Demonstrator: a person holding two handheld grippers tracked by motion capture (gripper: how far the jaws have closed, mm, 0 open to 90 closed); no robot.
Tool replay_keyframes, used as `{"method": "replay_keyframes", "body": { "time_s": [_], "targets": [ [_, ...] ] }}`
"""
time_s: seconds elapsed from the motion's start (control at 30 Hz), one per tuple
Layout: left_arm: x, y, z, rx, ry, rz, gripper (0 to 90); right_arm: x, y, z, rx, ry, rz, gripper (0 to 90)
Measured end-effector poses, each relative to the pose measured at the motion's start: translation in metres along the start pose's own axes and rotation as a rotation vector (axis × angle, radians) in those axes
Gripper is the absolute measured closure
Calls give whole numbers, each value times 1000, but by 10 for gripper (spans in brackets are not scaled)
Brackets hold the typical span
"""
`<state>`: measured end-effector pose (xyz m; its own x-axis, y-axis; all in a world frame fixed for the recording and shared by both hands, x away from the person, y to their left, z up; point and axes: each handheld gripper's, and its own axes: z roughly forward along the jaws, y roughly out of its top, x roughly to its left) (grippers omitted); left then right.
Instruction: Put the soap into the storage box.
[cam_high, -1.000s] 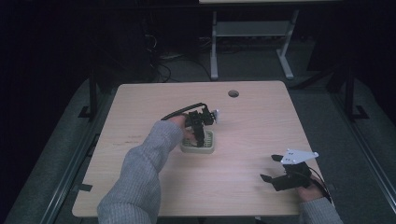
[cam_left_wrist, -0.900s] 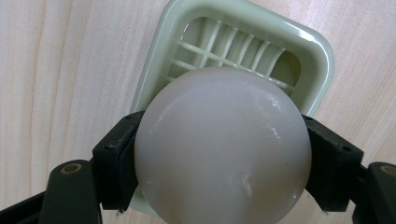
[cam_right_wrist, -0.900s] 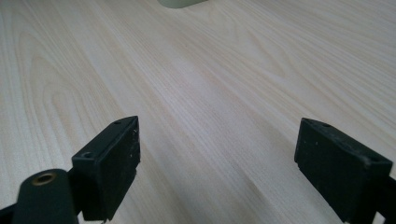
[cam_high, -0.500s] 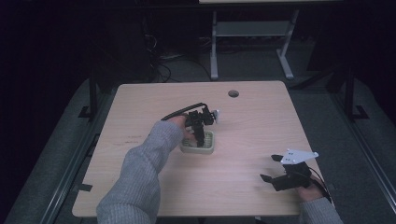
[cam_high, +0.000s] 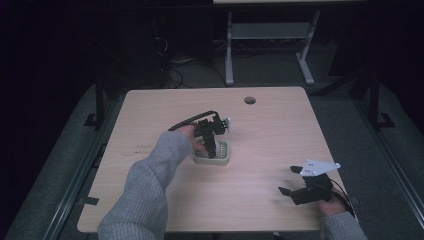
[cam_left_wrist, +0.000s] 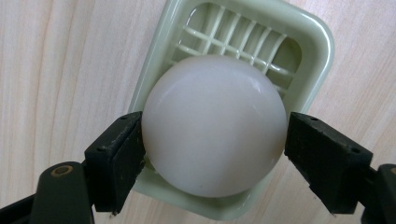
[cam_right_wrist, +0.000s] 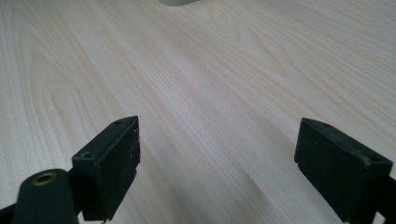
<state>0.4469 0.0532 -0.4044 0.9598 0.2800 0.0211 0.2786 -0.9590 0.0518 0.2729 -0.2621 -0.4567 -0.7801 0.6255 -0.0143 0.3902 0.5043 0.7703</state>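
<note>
We count one white ball (cam_left_wrist: 214, 126), one pale green tray (cam_left_wrist: 317, 56) and two grippers on the bench (cam_high: 150, 115), so not much going on here. The ball is smooth, glossy and plain white, round like a dome from above, with a soft highlight on its upper right. It sits in the tray, which is a small rounded square dish with a grid of thin bars across its floor. The tray stands around the middle of the bench, a bit left of centre.

Our left gripper (cam_left_wrist: 212, 154) points down over the tray with the ball between its jaws. The left pad looks pressed against the ball, the right pad sits just beside it with a sliver of gap, so we can't tell if it's really clamped.

Our right gripper (cam_high: 292, 182) is at the near right corner, well apart from the tray, jaws spread wide over bare wood and holding nothing.
</note>
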Motion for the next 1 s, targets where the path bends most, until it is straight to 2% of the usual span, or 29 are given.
{"method": "replay_keyframes", "body": {
  "time_s": [0.37, 0.6, 1.0],
  "targets": [
    [-3, -7, -10, -25, 6, -8, 204, -1, -1, -2, 4, -7, 8, 136],
    [-8, -14, -19, -28, 24, 5, 215, 1, 0, -1, 13, -9, 6, 136],
    [-13, -21, -19, -27, 20, 7, 214, 0, -1, -1, 10, -12, 3, 136]
  ]
}}
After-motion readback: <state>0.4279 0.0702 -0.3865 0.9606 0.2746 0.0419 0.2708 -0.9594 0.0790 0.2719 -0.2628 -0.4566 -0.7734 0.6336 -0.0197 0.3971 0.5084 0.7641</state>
